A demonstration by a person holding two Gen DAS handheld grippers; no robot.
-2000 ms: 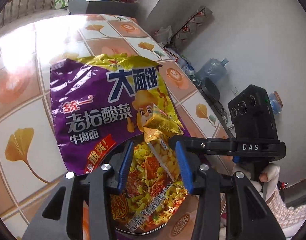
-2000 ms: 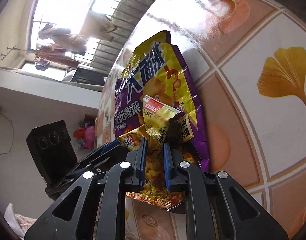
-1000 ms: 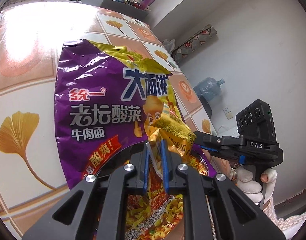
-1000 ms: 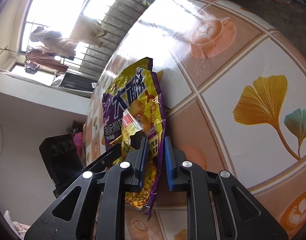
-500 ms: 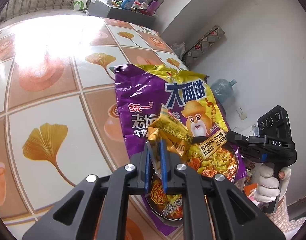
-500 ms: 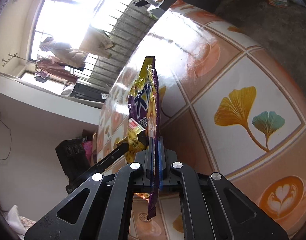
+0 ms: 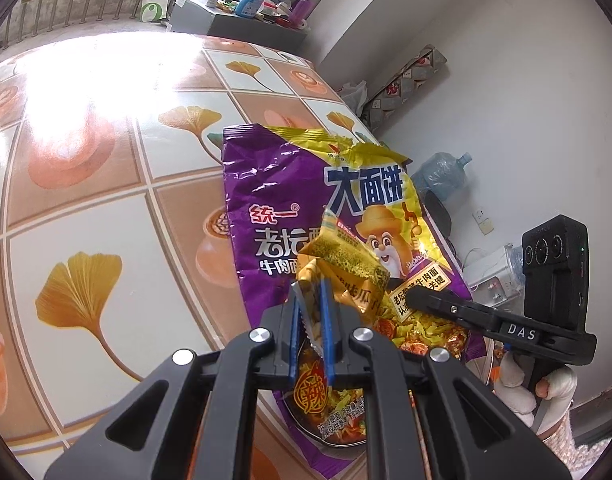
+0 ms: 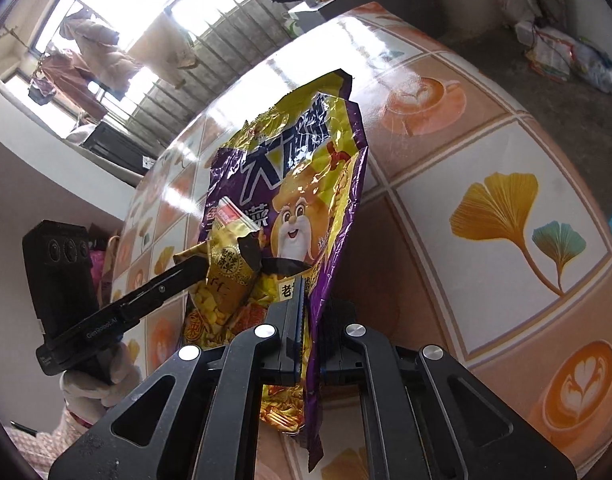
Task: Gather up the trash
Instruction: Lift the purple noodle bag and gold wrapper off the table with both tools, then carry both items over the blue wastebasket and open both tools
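left gripper (image 7: 310, 312): jaws nearly together on a small crinkled yellow foil seasoning sachet (image 7: 338, 264) – the sachet's serrated end sits between the blue pads, the rest sticks up and forward past the tips.
right gripper (image 8: 302, 316): jaws pressed onto the lower edge of a large purple-and-yellow plastic noodle bag (image 8: 298, 184), seen almost edge-on between the pads; they have just been closing, with the bag between them.
key relation: the sachet lies against the printed face of the bag, just ahead of the left fingertips, while the bag's torn mouth is at its far end, away from both grippers.
long axis: the bag runs lengthways away from the right gripper, lifted and tilted above the glossy tiled tabletop with ginkgo-leaf and coffee-cup prints (image 8: 498, 216).
nearer hand: the left one – it already has the sachet; the right only steadies the bag.
judgement: to bag the sachet, the left gripper would likely have to travel up the bag's length to the open mouth.
beyond: a white-gloved hand (image 7: 522, 384) grips the right tool's handle.
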